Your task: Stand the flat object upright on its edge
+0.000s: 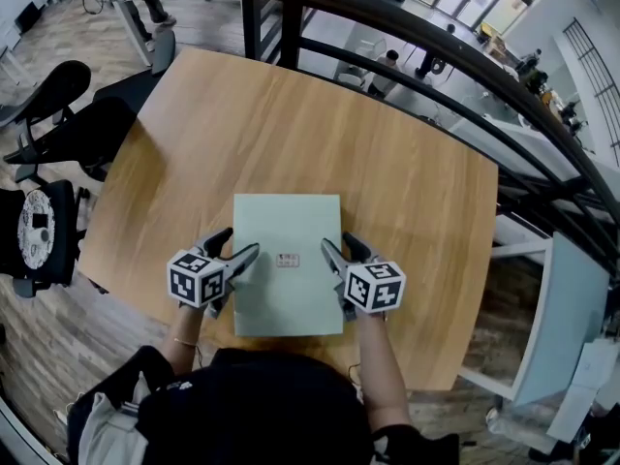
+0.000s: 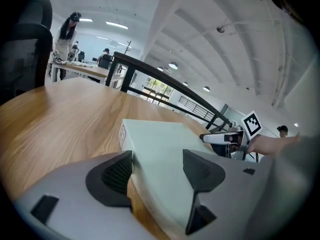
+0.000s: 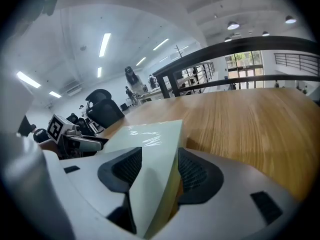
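Note:
A flat pale green box lies face down on the wooden table, near its front edge. My left gripper is at the box's left edge and my right gripper at its right edge. In the left gripper view the box runs between the jaws of the left gripper: one pad is by its side and the other stands off above its top. In the right gripper view the box's edge sits between the pads of the right gripper, with slim gaps showing. Both grippers are open.
Black office chairs stand left of the table. A dark metal railing runs along the far and right sides. A pale desk is at lower right. Bare tabletop stretches beyond the box.

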`<action>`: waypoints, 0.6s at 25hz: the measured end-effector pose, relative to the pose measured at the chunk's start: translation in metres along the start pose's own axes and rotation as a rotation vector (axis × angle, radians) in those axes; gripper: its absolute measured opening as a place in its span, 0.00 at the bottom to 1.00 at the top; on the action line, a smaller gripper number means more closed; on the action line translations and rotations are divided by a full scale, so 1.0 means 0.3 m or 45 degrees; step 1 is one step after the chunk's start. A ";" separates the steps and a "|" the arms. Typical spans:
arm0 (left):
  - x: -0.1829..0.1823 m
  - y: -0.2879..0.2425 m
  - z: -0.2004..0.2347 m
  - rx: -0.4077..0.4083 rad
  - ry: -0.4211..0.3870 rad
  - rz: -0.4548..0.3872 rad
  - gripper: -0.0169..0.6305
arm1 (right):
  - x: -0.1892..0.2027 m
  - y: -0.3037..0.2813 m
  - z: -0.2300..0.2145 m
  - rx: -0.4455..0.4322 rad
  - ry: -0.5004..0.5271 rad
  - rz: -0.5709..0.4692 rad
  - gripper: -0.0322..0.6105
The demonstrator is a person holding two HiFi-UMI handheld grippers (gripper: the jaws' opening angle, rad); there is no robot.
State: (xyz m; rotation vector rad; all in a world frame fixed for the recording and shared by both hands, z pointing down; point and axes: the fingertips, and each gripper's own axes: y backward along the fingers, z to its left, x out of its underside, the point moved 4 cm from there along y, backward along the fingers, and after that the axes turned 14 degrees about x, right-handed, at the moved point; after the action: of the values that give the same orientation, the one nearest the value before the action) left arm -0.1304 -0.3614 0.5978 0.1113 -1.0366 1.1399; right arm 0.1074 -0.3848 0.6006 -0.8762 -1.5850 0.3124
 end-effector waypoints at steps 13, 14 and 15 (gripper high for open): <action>0.031 -0.020 0.031 -0.002 0.127 -0.012 0.50 | 0.039 -0.042 -0.007 -0.048 -0.093 0.068 0.42; 0.031 -0.022 0.032 0.002 0.131 -0.014 0.50 | 0.039 -0.042 -0.007 -0.048 -0.093 0.067 0.42; 0.031 -0.023 0.034 0.006 0.135 -0.015 0.50 | 0.039 -0.042 -0.008 -0.048 -0.092 0.066 0.42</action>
State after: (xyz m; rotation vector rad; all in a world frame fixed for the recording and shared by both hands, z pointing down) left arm -0.1310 -0.3637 0.6130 0.0601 -0.9382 1.1254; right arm 0.1054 -0.3860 0.6179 -0.9454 -1.6417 0.3552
